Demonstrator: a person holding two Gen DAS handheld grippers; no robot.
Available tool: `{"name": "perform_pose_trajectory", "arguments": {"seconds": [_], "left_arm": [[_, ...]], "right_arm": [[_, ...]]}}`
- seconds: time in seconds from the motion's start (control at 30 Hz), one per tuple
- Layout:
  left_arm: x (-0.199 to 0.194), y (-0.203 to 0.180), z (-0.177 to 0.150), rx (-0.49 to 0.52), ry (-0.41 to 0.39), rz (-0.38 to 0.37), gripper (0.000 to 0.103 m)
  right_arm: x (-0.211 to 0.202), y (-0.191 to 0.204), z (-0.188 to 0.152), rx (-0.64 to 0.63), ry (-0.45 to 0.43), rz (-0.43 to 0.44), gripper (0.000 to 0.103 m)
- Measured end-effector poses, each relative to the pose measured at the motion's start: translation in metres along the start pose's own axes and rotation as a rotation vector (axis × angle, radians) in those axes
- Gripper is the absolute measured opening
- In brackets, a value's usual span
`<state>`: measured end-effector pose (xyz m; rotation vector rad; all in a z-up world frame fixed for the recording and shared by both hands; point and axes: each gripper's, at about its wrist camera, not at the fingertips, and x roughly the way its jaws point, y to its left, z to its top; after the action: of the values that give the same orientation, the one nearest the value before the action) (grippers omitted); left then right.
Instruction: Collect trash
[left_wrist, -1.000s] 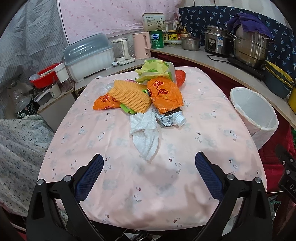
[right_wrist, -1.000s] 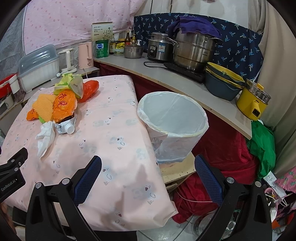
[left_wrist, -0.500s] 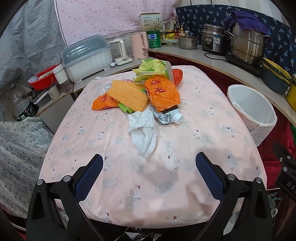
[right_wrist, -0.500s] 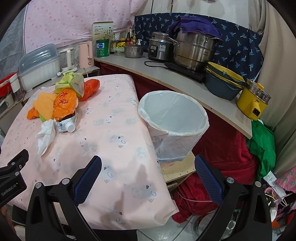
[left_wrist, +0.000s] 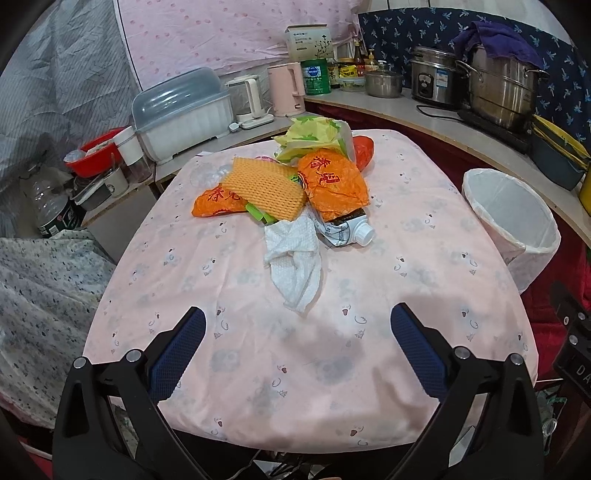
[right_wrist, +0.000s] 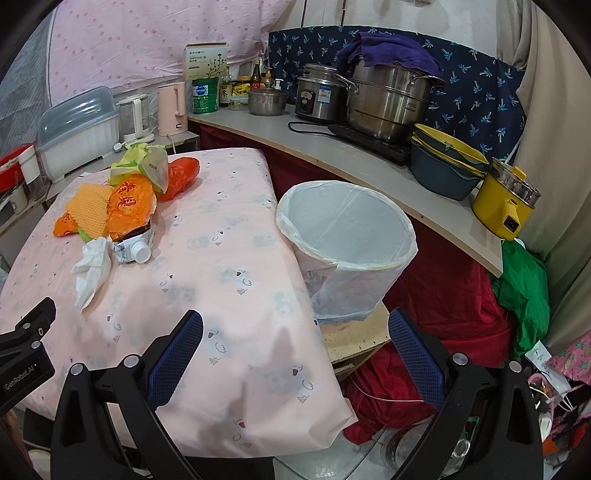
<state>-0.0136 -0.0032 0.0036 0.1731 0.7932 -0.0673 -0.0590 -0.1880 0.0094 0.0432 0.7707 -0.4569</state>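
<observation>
Hovering with both jaws wide and empty, your left gripper (left_wrist: 295, 332) faces the crumpled tissue (left_wrist: 295, 258) on the table's (left_wrist: 258, 387) middle, so reach, pinch it, then carry to the bin (right_wrist: 347, 236) beside.

pink dotted wall cloth (left_wrist: 229, 33), grey counter (right_wrist: 369, 155), navy patterned backsplash (right_wrist: 476, 92)
</observation>
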Motion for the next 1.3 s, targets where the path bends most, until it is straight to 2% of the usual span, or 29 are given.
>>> {"name": "perform_pose_trajectory", "arguments": {"seconds": [0.33, 0.63, 0.93, 1.3], "left_arm": [[-0.004, 0.0, 0.0, 0.005, -0.041, -0.046, 0.095], [-0.007, 0.004, 0.001, -0.021, -0.105, -0.052, 0.094], [0.0, 0.003, 0.005, -0.005, -0.068, -0.074, 0.095], [0.004, 0.005, 0.009, 0.0, -0.082, -0.083, 0.095]], "right_arm": [[0.0, 0.001, 0.0, -0.001, -0.001, -0.001, 0.096], [0.0, 0.001, 0.0, -0.002, -0.001, -0.003, 0.096], [0.001, 0.002, -0.001, -0.002, 0.0, -0.005, 0.096], [0.003, 0.004, 0.002, -0.01, 0.002, -0.015, 0.096]]}}
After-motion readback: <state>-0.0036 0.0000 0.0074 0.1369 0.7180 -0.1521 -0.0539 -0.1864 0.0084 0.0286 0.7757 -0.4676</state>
